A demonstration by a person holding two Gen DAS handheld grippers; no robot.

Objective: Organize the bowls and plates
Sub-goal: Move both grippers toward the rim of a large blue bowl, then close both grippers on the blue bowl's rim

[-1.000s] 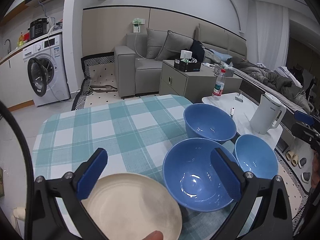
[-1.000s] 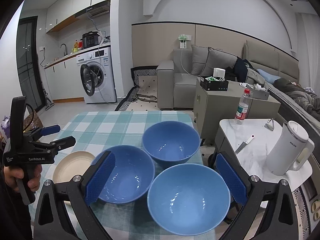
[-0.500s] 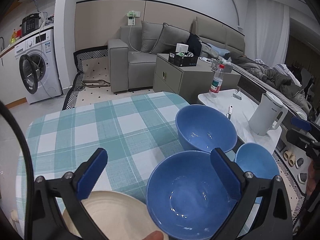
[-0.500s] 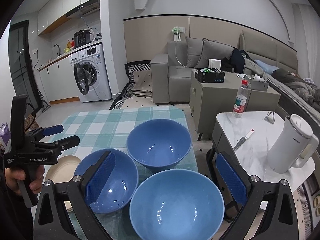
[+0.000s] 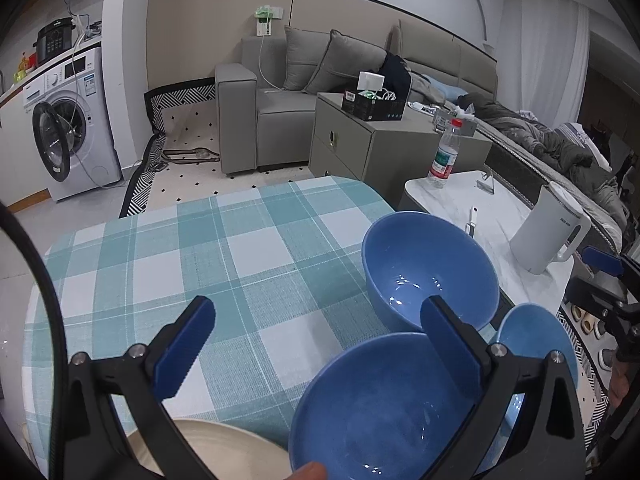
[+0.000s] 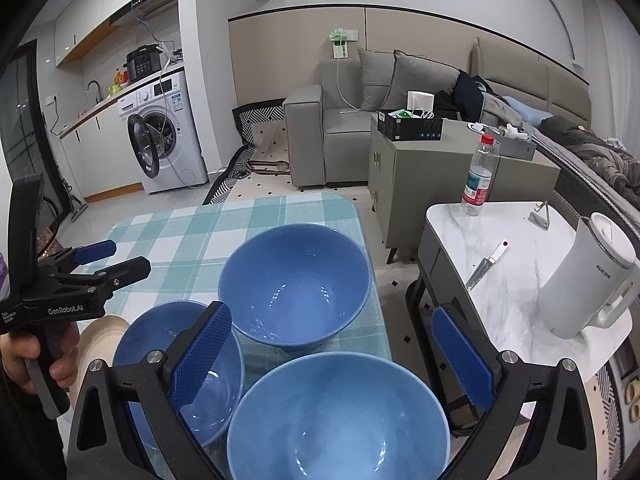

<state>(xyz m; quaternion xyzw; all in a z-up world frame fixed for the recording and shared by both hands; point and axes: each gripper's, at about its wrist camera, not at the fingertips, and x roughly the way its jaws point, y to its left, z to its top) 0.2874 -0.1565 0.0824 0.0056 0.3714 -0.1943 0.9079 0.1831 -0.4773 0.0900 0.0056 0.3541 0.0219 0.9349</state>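
Note:
Three blue bowls stand on the checked tablecloth (image 5: 240,256). In the left wrist view the near bowl (image 5: 380,408) lies under my open left gripper (image 5: 316,344), the far bowl (image 5: 428,272) is beyond it, and the third bowl (image 5: 536,336) is at the right. A cream plate (image 5: 216,456) sits at the bottom edge. In the right wrist view my open right gripper (image 6: 332,356) hovers over the nearest bowl (image 6: 336,420); the far bowl (image 6: 296,284), left bowl (image 6: 160,344) and plate (image 6: 100,336) show, with the left gripper (image 6: 108,256) at the left. Both grippers are empty.
A white marble side table (image 6: 516,280) stands right of the table with a white kettle (image 6: 592,276), a water bottle (image 6: 478,176) and a knife (image 6: 486,264). A grey cabinet (image 6: 432,168), sofa (image 6: 344,120) and washing machine (image 6: 160,136) stand beyond.
Both grippers have drawn back and to the left; the bowls and plate sit lower and nearer in both views. Neither gripper has closed. The dishes have not moved.

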